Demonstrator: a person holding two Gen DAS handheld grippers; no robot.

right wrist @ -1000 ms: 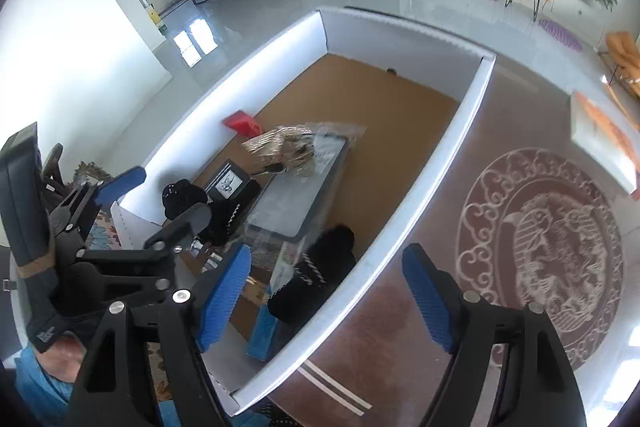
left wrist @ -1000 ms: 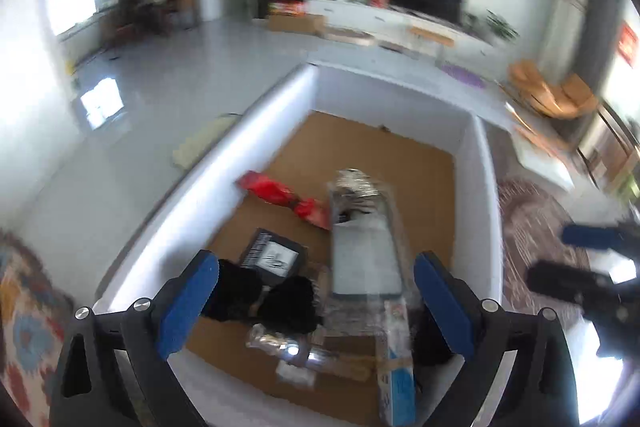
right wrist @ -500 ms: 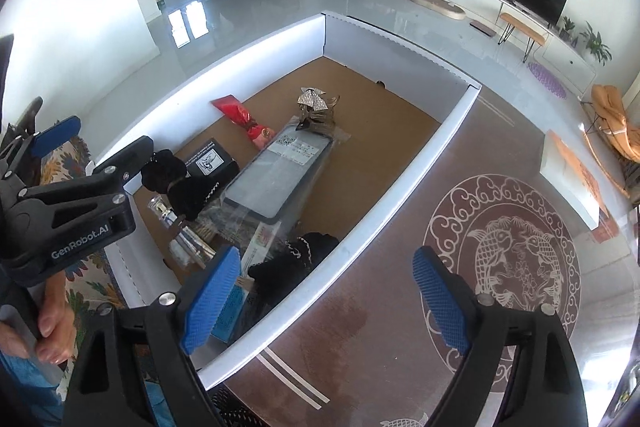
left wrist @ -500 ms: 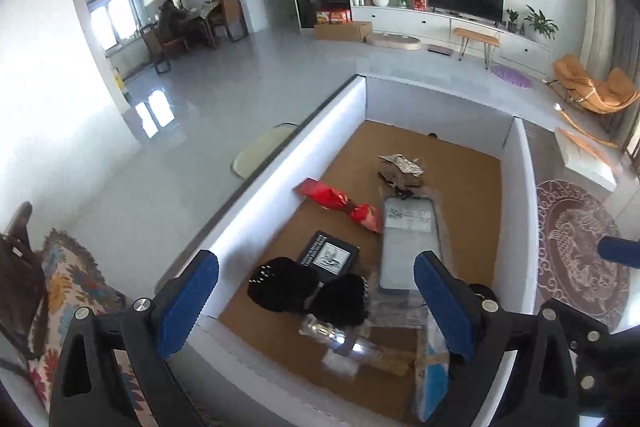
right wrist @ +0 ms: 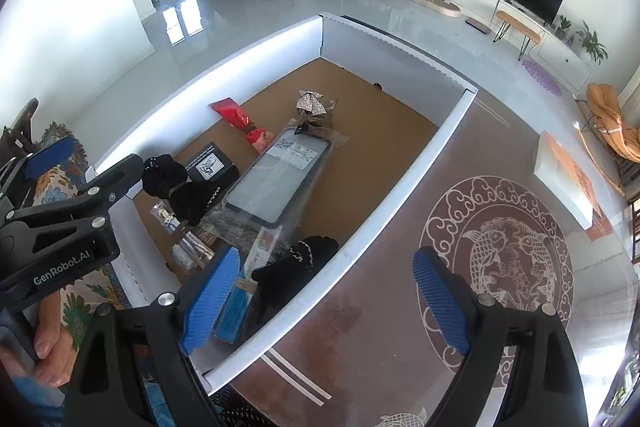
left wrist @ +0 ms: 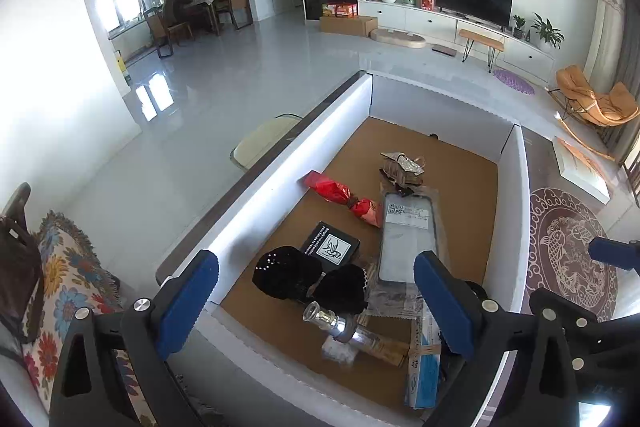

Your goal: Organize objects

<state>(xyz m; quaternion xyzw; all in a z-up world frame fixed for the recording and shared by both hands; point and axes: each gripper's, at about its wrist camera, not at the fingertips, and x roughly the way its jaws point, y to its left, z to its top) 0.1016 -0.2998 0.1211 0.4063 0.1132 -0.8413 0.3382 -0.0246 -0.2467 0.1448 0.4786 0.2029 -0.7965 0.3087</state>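
Left wrist view looks down into a big white-walled tray (left wrist: 280,183) with a brown cardboard-looking floor, and all the stuff to sort is lying in it. Right in the middle there's a long flat screen protector pack (left wrist: 408,239), glossy clear plastic with a white label and QR code at its far end. At that far end sits a small sparkly bow clip (left wrist: 400,167), silvery and crinkly. Left of the pack is a shiny red wrapped candy-shaped packet (left wrist: 340,193), then a flat matte black box (left wrist: 332,247) with a white picture panel, and two fuzzy black fabric lumps (left wrist: 308,279) just touching it. Nearer the camera there's a clear glassy bottle (left wrist: 344,327) lying on its side and a light blue carton (left wrist: 424,367) at the near wall. In the right wrist view a third black fabric lump (right wrist: 296,263) with a pale zigzag trim sits against the right wall. Left hand-held gripper (left wrist: 316,291) is wide apart, blue ribbed pads, nothing between them. Right hand-held gripper (right wrist: 324,295) is also released and has just been opening wider, nothing in it, hovering over the tray's right wall and the desk (right wrist: 500,247), a dark glossy top with a white fish medallion. Compared with a second ago, the bow clip lies on the tray floor rather than on top of the pack.
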